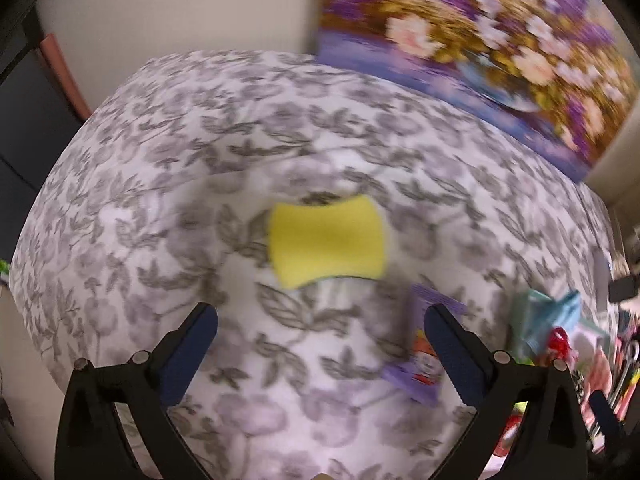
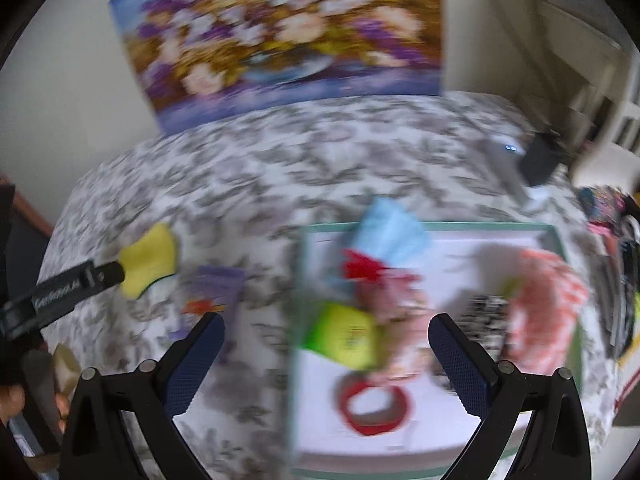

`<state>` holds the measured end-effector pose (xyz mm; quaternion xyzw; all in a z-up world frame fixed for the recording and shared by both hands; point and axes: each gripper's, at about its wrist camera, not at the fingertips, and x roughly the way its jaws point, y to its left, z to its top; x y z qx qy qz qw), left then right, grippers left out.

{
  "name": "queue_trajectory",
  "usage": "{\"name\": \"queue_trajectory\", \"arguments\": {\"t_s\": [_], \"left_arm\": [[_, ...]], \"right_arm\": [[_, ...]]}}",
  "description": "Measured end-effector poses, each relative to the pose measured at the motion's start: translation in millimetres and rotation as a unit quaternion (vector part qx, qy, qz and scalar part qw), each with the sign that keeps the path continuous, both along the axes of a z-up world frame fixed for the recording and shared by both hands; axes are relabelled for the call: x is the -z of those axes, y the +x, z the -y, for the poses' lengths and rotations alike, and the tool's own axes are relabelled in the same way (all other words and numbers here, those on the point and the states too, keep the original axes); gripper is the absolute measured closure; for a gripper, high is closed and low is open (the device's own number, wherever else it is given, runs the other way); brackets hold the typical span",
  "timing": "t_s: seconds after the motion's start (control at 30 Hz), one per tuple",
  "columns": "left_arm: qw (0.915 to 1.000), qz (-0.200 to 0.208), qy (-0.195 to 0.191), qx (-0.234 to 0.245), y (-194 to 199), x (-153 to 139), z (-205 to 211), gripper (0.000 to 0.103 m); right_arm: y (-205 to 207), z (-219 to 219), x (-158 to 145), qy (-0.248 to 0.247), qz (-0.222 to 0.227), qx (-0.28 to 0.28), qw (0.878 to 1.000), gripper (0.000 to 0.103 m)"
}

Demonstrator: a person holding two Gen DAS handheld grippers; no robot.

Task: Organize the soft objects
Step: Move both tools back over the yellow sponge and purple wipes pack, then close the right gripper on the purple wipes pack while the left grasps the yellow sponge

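A yellow sponge (image 1: 327,241) lies on the floral tablecloth (image 1: 200,152), ahead of my open left gripper (image 1: 320,344), which is empty above the cloth. In the right wrist view the sponge (image 2: 150,260) lies at the left, with the left gripper's finger reaching toward it. My right gripper (image 2: 326,354) is open and empty over the left part of a shallow white box (image 2: 460,432) holding soft items: a light blue cloth (image 2: 394,232), a red piece (image 2: 360,266), a yellow-green packet (image 2: 344,336), a pink-orange item (image 2: 548,300) and a red ring (image 2: 374,406).
A purple packet (image 1: 424,344) lies on the cloth between sponge and box; it also shows in the right wrist view (image 2: 216,288). A flower painting (image 2: 280,36) leans on the wall behind. A dark device (image 2: 538,160) and clutter (image 2: 616,264) sit at the right.
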<state>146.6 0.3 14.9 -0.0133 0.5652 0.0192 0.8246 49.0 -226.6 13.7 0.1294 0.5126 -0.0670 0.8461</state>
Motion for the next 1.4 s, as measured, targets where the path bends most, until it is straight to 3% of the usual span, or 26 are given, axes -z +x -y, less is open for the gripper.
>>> {"name": "queue_trajectory", "arguments": {"t_s": [0.37, 0.67, 1.03, 1.23, 1.3, 1.4], "left_arm": [[0.9986, -0.018, -0.021, -0.044, 21.9, 26.8, -55.4, 0.000], [0.9983, -0.059, 0.000, 0.005, 43.8, 63.3, -55.0, 0.000], [0.9978, -0.055, 0.002, 0.037, 51.1, 81.5, -37.1, 0.001], [0.9974, -0.038, -0.003, 0.061, 51.4, 79.6, -27.7, 0.021], [0.9972, -0.036, -0.009, 0.065, 51.9, 78.8, -26.2, 0.034], [0.9965, -0.035, -0.034, 0.068, 52.6, 79.0, -24.4, 0.044]], "right_arm": [[37.4, -63.5, 31.7, 0.013, -0.030, -0.047, 0.998, 0.000], [60.7, -77.8, 60.5, 0.010, -0.061, -0.064, 0.996, 0.000], [69.0, -90.7, 82.3, 0.030, -0.085, -0.078, 0.993, 0.000], [69.2, -93.0, 96.6, 0.039, -0.102, -0.077, 0.991, 0.001], [69.4, -92.6, 97.8, 0.040, -0.103, -0.076, 0.991, 0.004], [70.2, -91.1, 100.3, 0.048, -0.105, -0.074, 0.991, 0.009]]}}
